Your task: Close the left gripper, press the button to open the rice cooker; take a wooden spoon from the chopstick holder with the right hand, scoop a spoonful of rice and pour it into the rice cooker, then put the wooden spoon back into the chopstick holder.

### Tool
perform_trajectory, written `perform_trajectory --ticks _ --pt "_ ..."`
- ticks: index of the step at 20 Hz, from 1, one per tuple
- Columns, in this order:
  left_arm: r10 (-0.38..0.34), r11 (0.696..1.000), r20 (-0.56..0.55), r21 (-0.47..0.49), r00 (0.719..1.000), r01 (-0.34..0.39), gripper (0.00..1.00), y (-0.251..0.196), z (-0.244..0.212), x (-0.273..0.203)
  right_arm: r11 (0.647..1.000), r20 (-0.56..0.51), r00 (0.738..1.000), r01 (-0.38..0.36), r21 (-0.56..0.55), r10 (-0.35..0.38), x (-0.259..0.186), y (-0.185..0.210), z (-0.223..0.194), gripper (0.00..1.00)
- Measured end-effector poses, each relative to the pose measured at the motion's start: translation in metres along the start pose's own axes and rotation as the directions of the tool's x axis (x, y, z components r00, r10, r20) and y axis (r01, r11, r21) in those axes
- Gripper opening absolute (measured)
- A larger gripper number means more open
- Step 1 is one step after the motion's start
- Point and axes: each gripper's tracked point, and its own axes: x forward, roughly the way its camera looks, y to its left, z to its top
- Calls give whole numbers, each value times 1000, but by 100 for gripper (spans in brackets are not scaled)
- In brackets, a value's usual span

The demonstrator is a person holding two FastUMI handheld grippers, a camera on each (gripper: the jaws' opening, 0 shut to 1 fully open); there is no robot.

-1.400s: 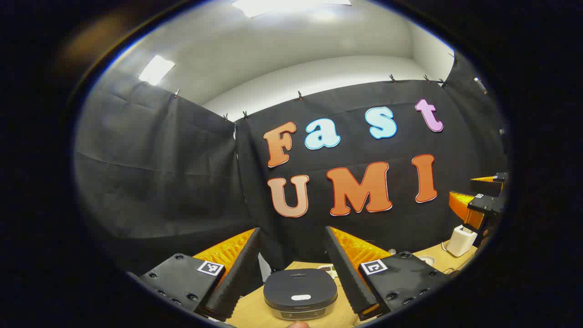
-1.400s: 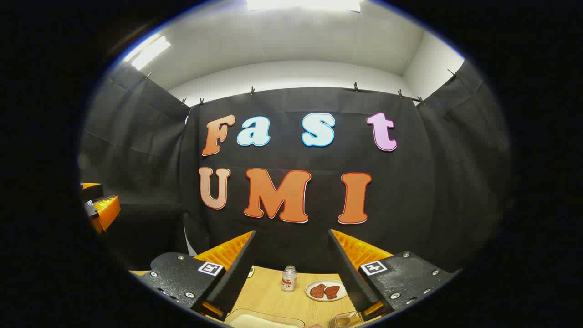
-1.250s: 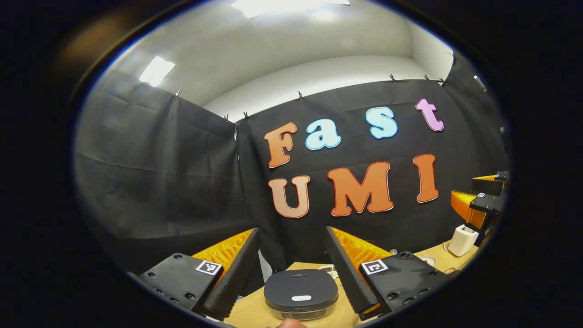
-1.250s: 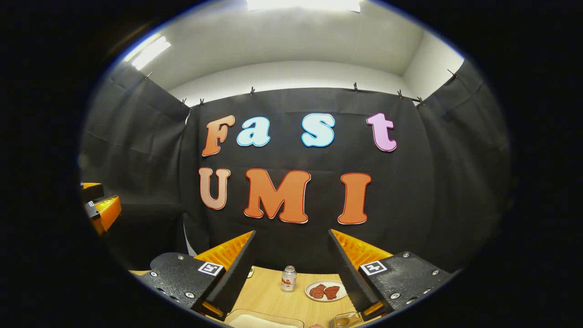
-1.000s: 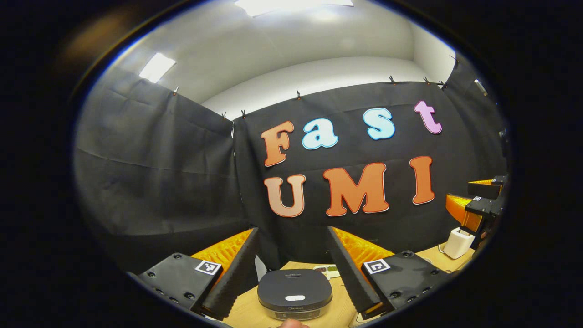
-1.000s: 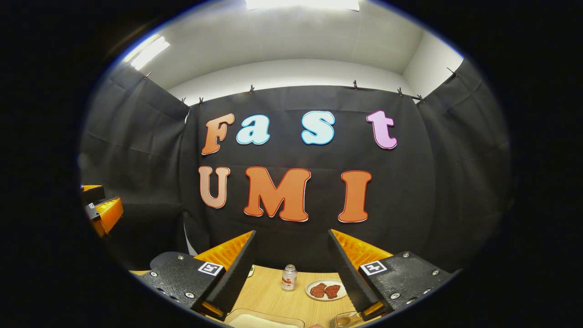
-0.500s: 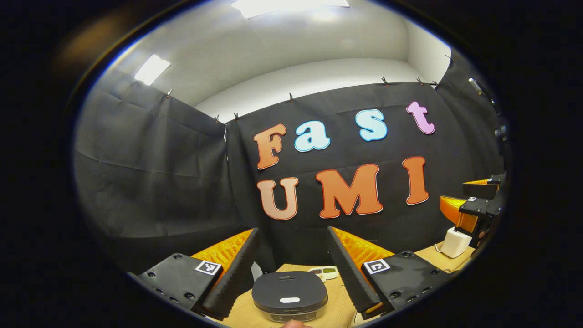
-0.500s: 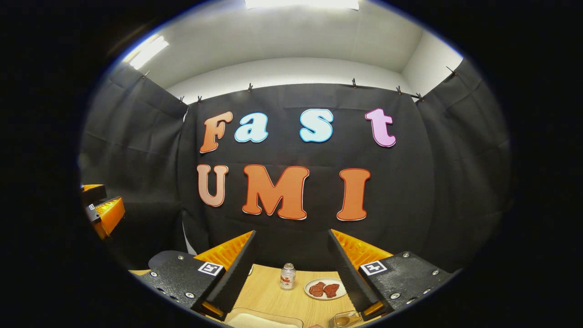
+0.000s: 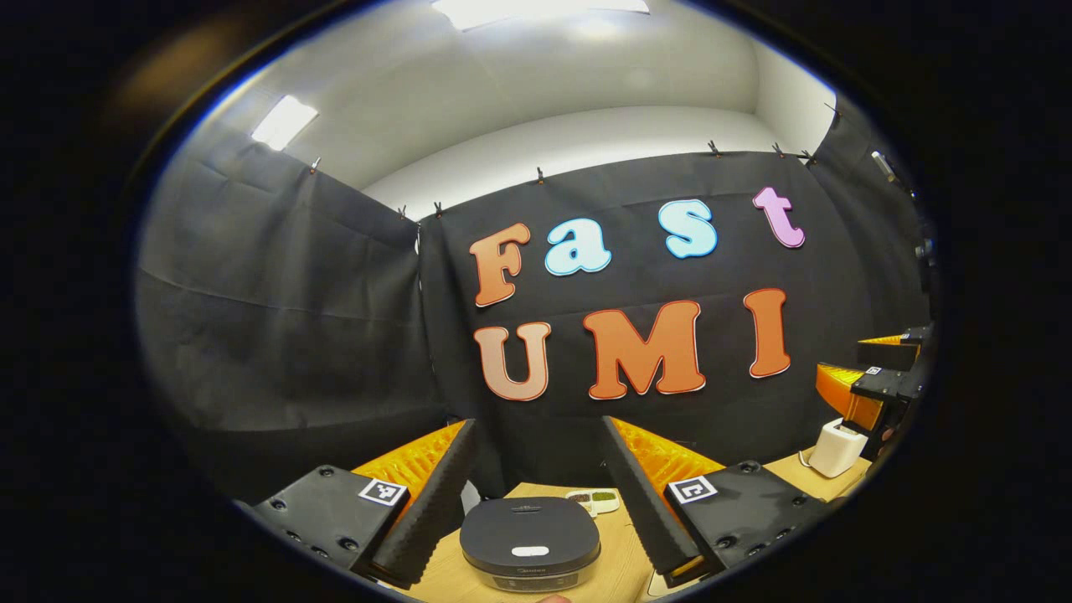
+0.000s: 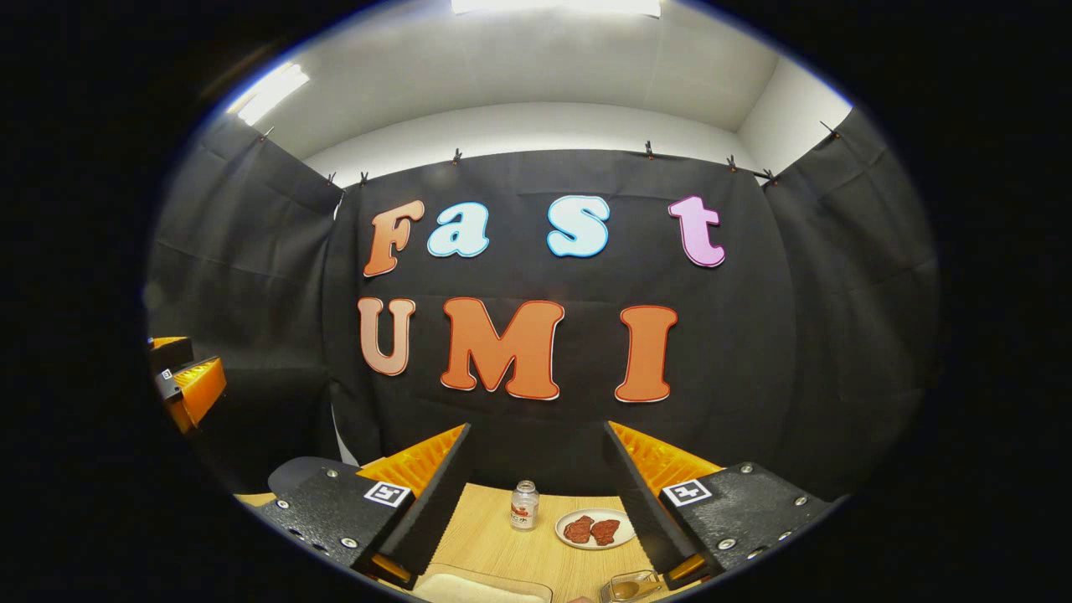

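Left gripper view, lower centre: left gripper, fingers spread wide, nothing between them. Between the fingers, low in frame: dark rounded rice cooker with closed lid and a small pale oval button near its front, standing on the light wooden table. Just behind it: small white divided dish. Far right: white boxy container, with the other gripper above it.

Right gripper view, lower centre: right gripper, fingers spread apart, empty. Between them: small clear bottle; white plate with two reddish-brown pieces. Bottom edge: pale shallow tray; clear glass container.
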Motion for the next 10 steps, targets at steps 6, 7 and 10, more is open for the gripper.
perform_trajectory --ticks 6,7,10 --pt "37 999 -26 16 999 -36 69 11 -7 1 1000 -13 1000 7 0 -7 0 -4 -5 94" --pt "38 999 -36 18 999 -37 60 11 -9 2 1000 -17 1000 5 1 -5 0 -3 -6 94" --pt "87 996 -60 37 994 -85 31 24 -17 4 1000 -26 1000 -1 4 1 0 0 -9 94"
